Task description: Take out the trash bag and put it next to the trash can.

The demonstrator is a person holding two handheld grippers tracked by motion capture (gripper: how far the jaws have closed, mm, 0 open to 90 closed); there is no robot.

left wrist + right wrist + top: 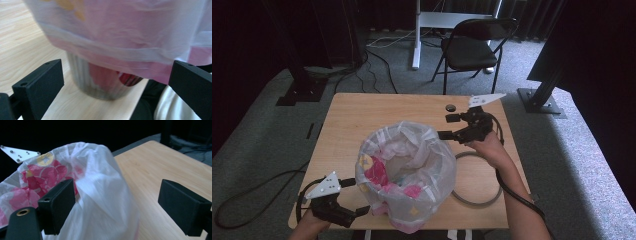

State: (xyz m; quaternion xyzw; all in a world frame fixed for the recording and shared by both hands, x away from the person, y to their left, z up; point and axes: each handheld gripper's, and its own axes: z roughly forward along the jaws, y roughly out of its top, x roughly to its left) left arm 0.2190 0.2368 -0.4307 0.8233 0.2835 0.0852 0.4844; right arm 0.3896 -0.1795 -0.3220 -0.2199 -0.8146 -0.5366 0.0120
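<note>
Nearest, at about seven o'clock on the pale wooden surface (357, 115), the left gripper (354, 196) sits low in a hand at the near edge, grey three-cornered plate on top, cable looping off behind. Its blocky black fingers (40, 85) stand wide apart with nothing between them, aimed at the foot of the bin. There the left gripper view shows a ribbed, grey, see-through plastic waste bin (100, 85) standing at the near edge of the wood, something red inside it.

Over the bin, at the middle-near part of the surface, hangs the thin, crinkly white plastic bag with pink flower prints (404, 170), its mouth open and puffed, the skirt draped down past the rim. No writing can be read on it.

At about three o'clock lies a thin grey hoop (477, 180), flat on the wood.

Beyond it, at two o'clock, the right gripper (447, 126) is held level by a hand with the forearm reaching up from the near edge. Its fingers (57, 205) are spread wide, gripping nothing; one sits just beside the bag's far edge.
</note>
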